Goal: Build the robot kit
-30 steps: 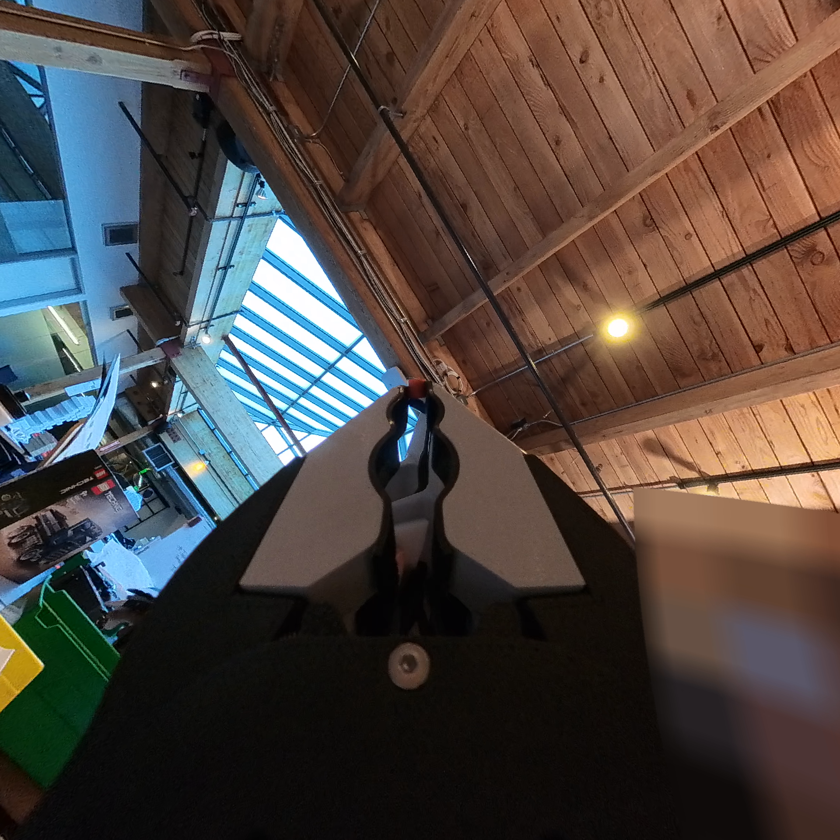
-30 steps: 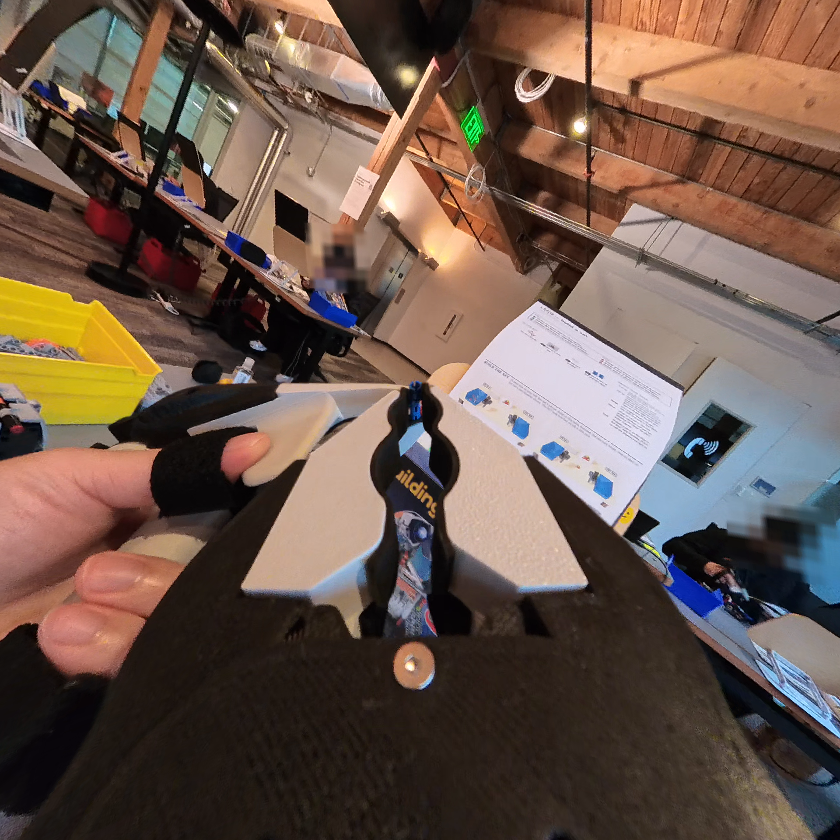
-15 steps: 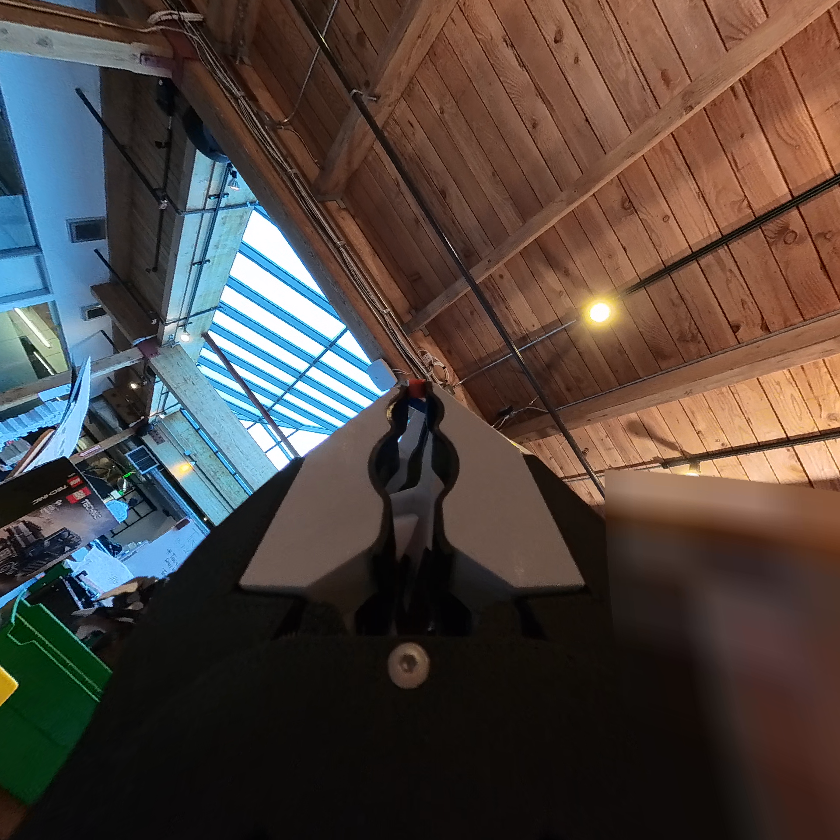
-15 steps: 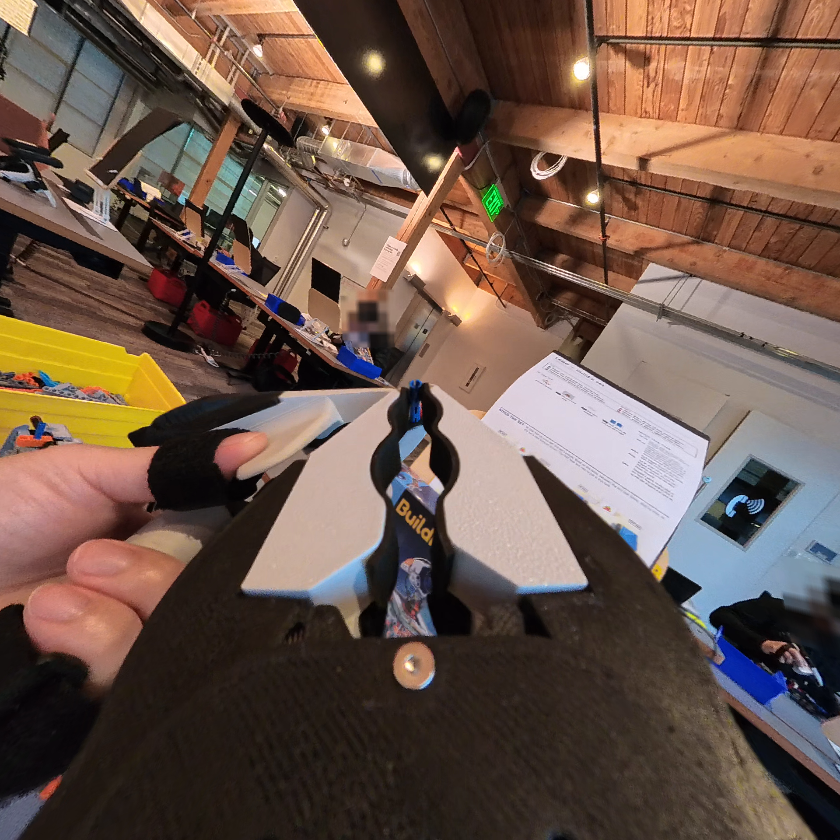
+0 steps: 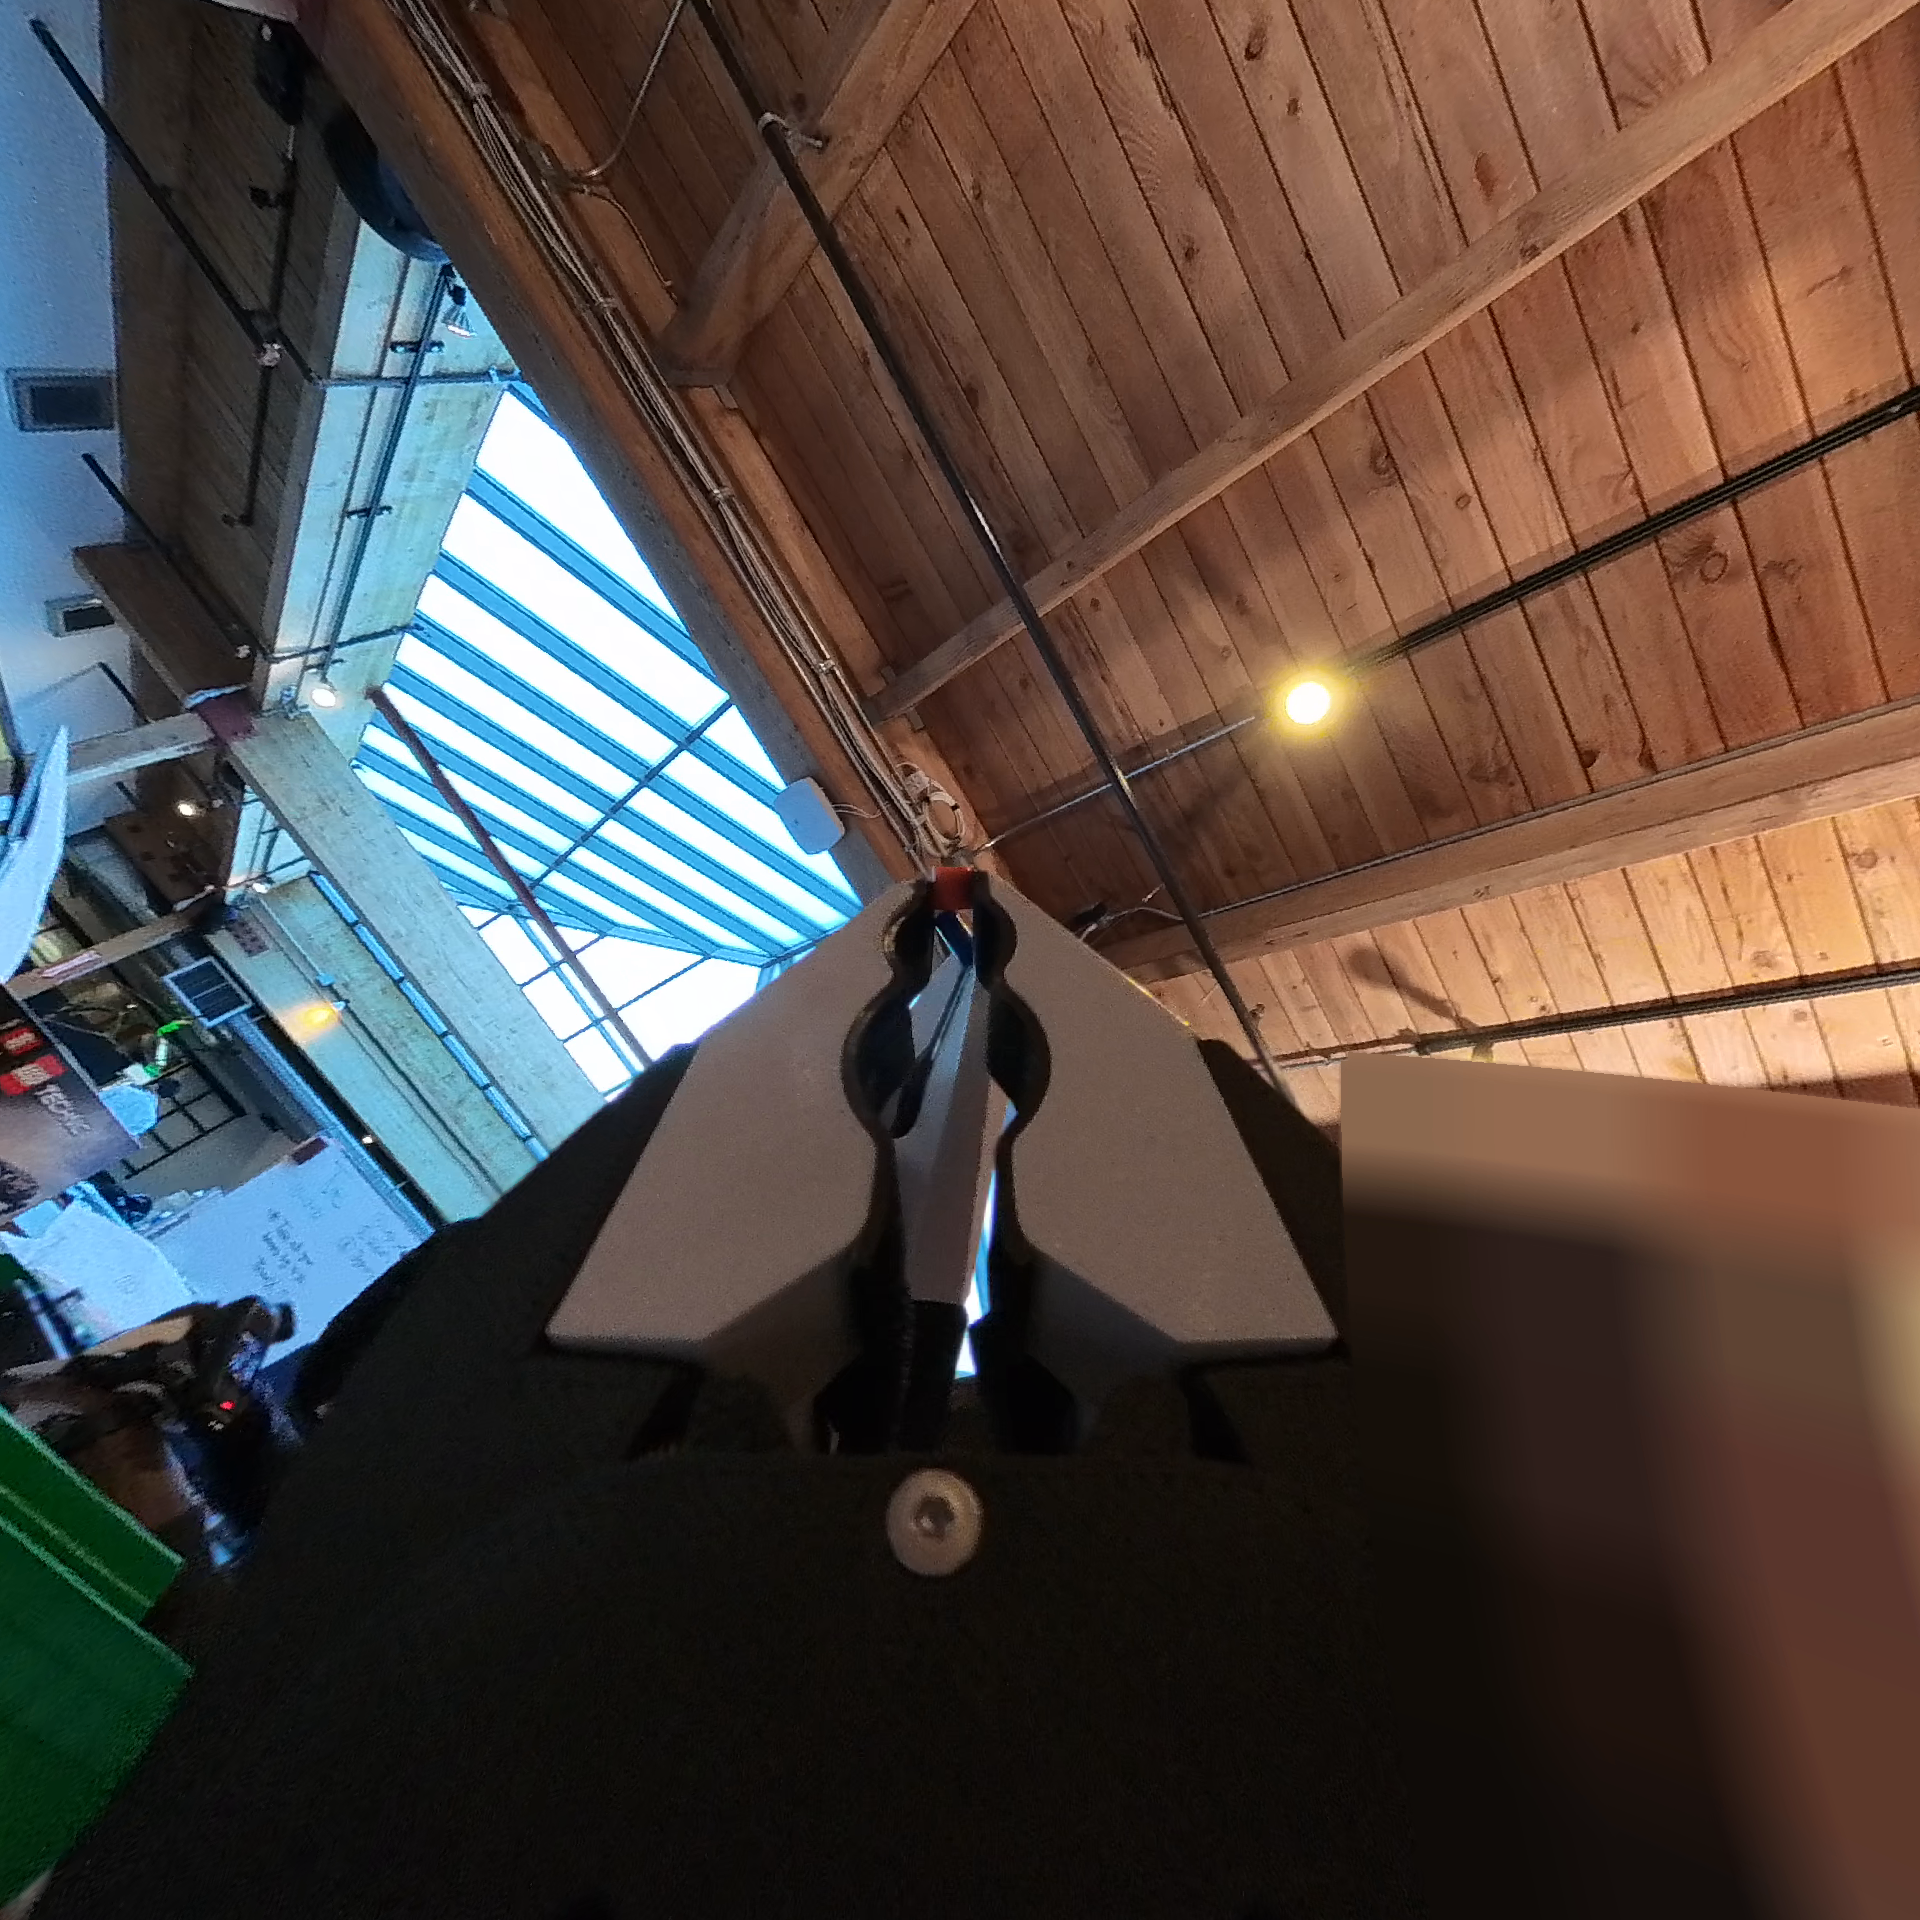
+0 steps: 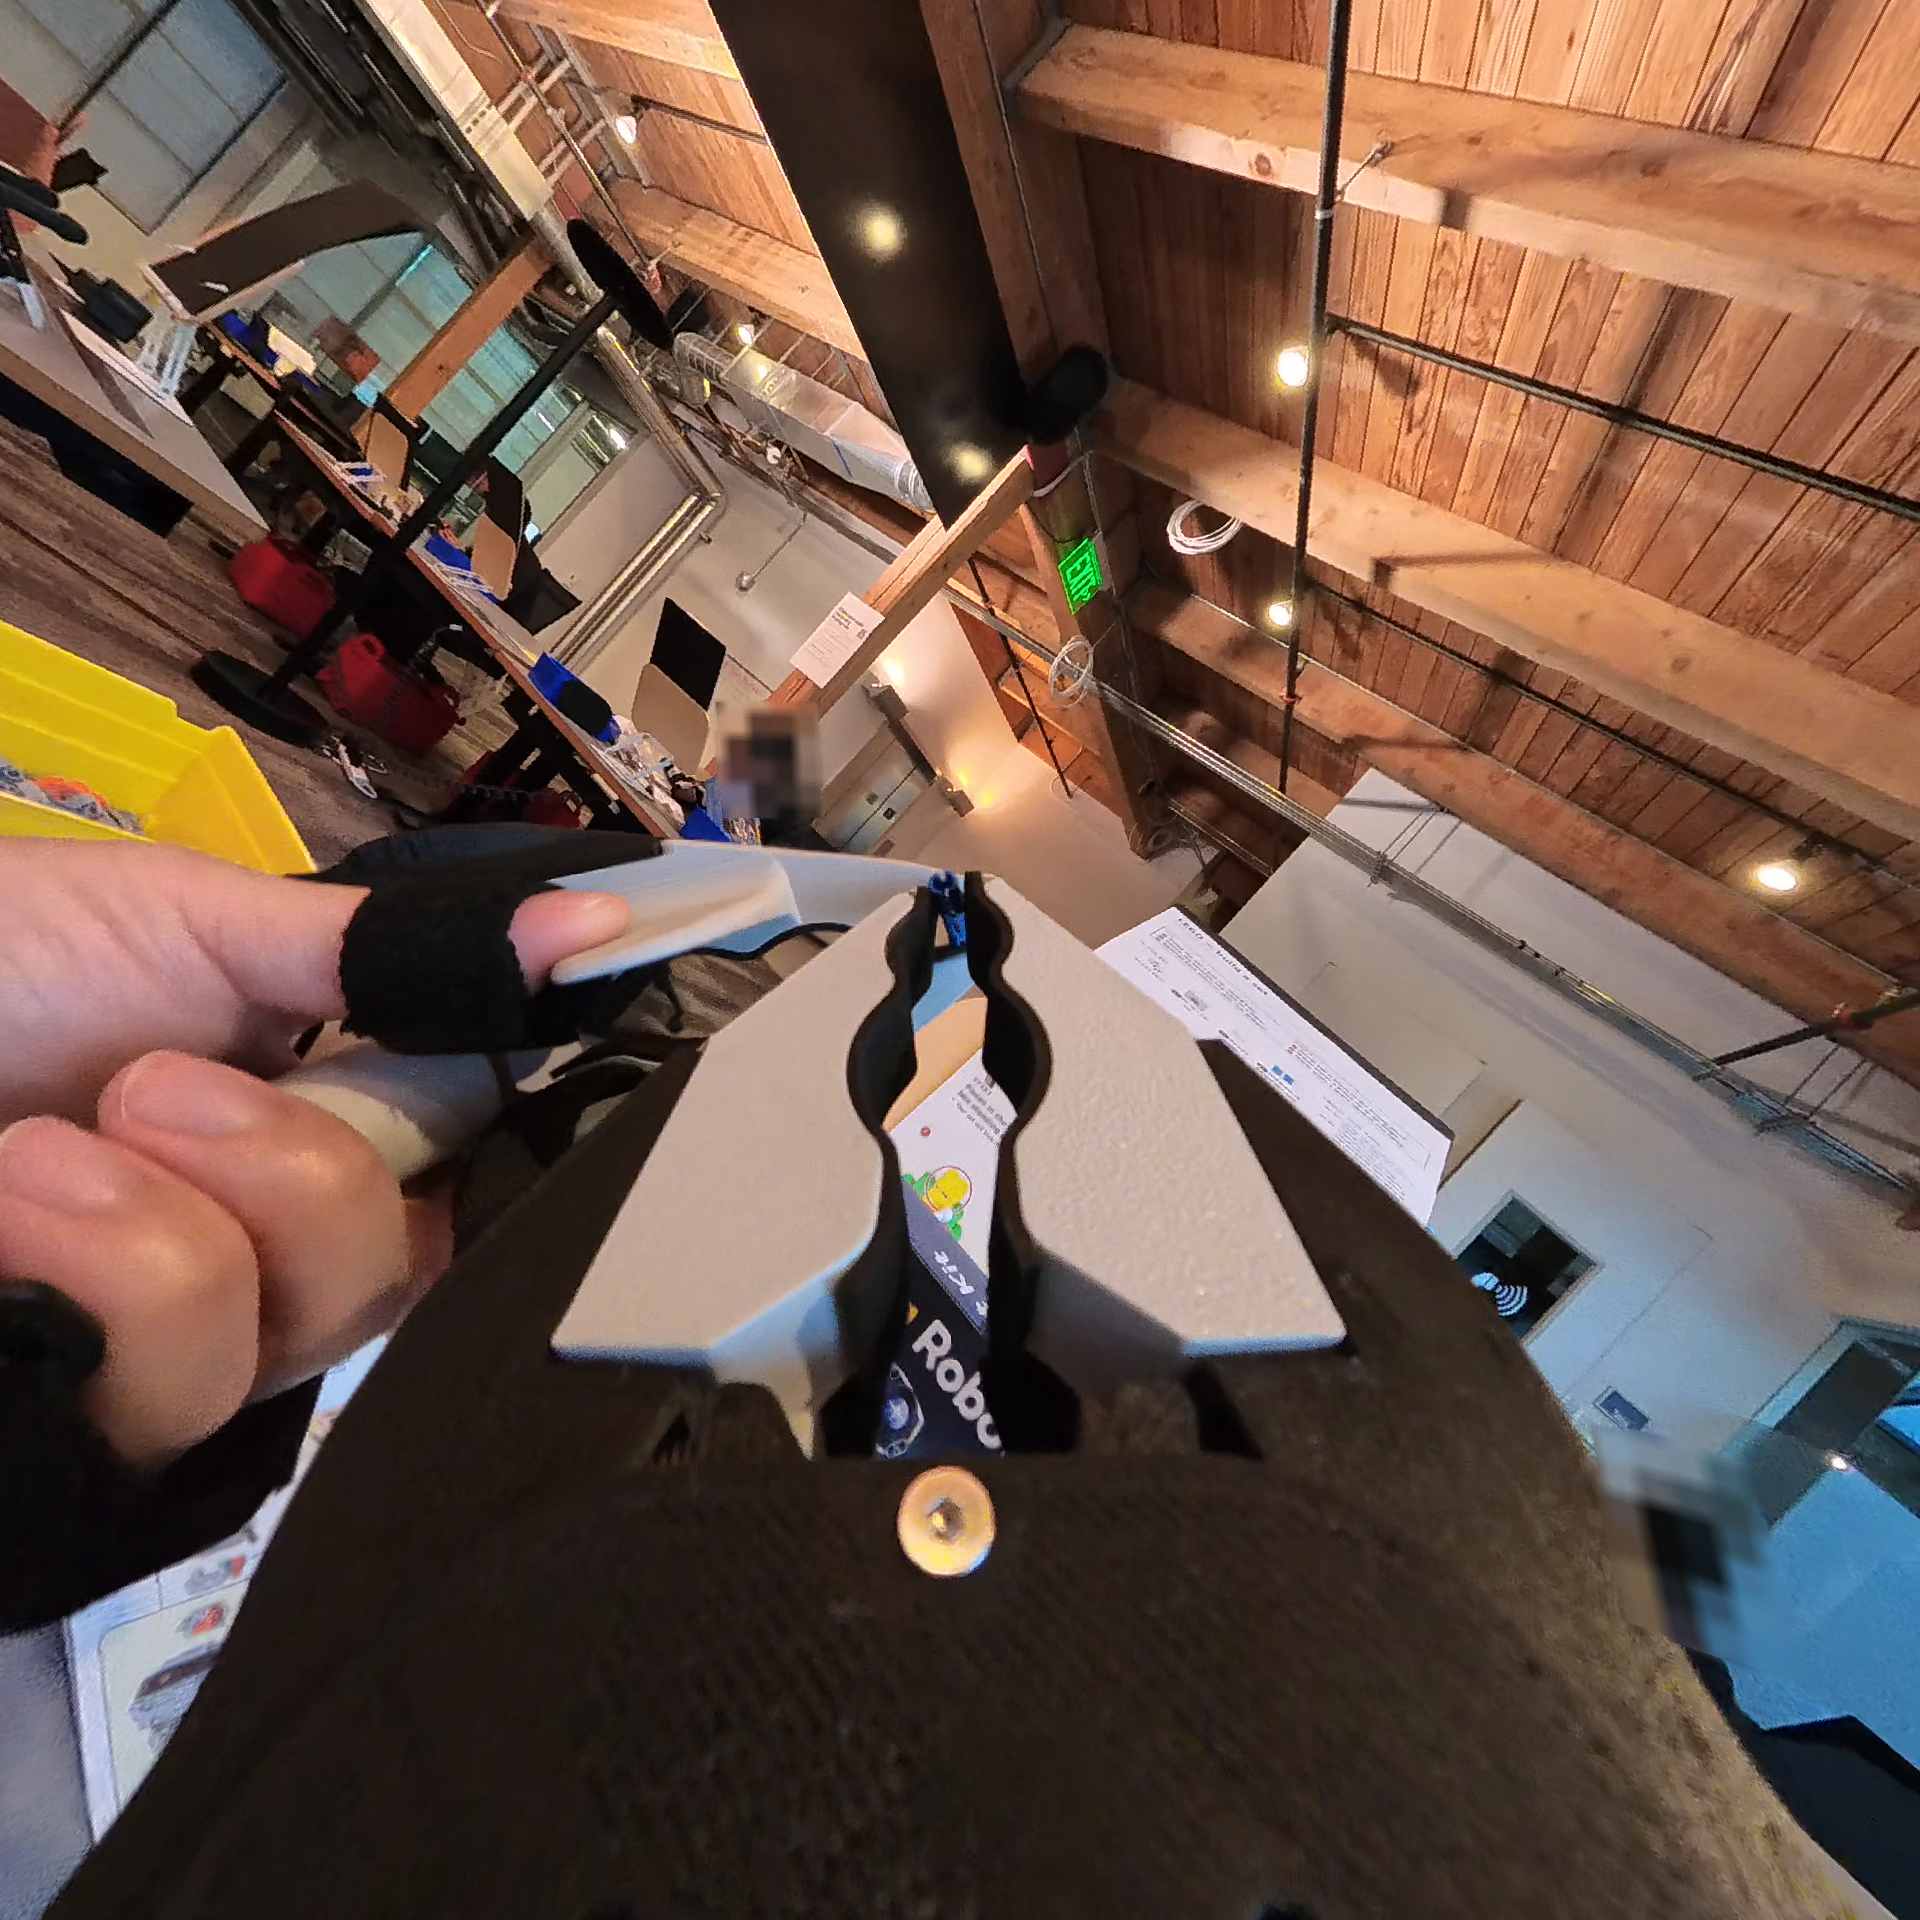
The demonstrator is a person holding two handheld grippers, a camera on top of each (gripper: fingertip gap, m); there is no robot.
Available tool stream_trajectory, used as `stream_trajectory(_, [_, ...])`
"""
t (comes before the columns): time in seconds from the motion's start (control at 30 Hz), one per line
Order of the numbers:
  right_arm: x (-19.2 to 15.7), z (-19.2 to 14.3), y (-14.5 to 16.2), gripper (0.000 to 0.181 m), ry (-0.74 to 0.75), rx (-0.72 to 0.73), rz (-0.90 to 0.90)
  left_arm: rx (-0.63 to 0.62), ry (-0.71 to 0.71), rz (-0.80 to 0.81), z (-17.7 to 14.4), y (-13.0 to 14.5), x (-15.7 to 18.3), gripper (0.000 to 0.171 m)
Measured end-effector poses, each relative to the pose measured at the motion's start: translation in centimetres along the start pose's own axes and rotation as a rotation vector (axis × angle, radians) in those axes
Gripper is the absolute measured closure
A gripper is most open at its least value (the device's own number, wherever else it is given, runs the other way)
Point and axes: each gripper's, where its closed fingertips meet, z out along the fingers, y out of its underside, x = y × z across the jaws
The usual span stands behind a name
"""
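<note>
My left gripper [image 5: 954,906] points up at a wooden ceiling and is shut on a small red piece [image 5: 956,890] pinched at its tips. My right gripper [image 6: 951,906] is shut on a small blue piece [image 6: 943,896] at its tips. In the right wrist view the left gripper's grey fingers [image 6: 707,894] reach in from the left, and their tip comes close to the blue piece. A gloved hand [image 6: 156,987] holds that gripper. An open instruction booklet [image 6: 1299,1070] stands just behind the right gripper's tips.
A yellow bin [image 6: 104,748] with loose pieces sits at the left in the right wrist view. A green bin [image 5: 62,1621] and a dark printed box [image 5: 52,1091] are at the left edge of the left wrist view. Tables with bins stand farther back. Less than 4 cm separates the two grippers' tips.
Both grippers have tilted further up toward the ceiling. The left gripper's fingers have moved closer to the right gripper's tips. Both stay shut on their pieces.
</note>
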Motion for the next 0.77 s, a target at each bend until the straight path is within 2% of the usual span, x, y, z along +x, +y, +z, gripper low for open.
stream_trajectory(0.07, [0.1, 0.0, 0.4, 0.177, -0.001, -0.015, 0.006, 0.022, 0.039, -0.014, 0.0, -0.4, 0.6, 0.167])
stream_trajectory(0.13, [0.2, 0.1, 1.3, 0.177, 0.008, -0.048, -0.011, -0.007, 0.008, 0.023, 0.1, -0.2, 0.5, 0.167])
stream_trajectory(0.2, [0.5, -0.2, 0.6, 0.178, 0.039, -0.005, -0.021, -0.041, -0.019, 0.079, 0.2, 0.2, 0.5, 0.166])
stream_trajectory(0.43, [-0.2, 0.3, 1.4, 0.178, -0.019, -0.071, 0.076, -0.019, 0.003, 0.092, 0.1, -0.4, 0.7, 0.167])
stream_trajectory(0.6, [0.2, 0.4, 0.7, 0.178, -0.116, -0.046, 0.488, -0.085, 0.030, 0.173, 0.5, -0.2, 1.3, 0.167])
stream_trajectory(0.77, [-0.1, 0.0, -0.7, 0.178, -0.318, 0.034, 0.954, -0.194, 0.093, 0.235, 0.9, 0.3, 2.3, 0.167])
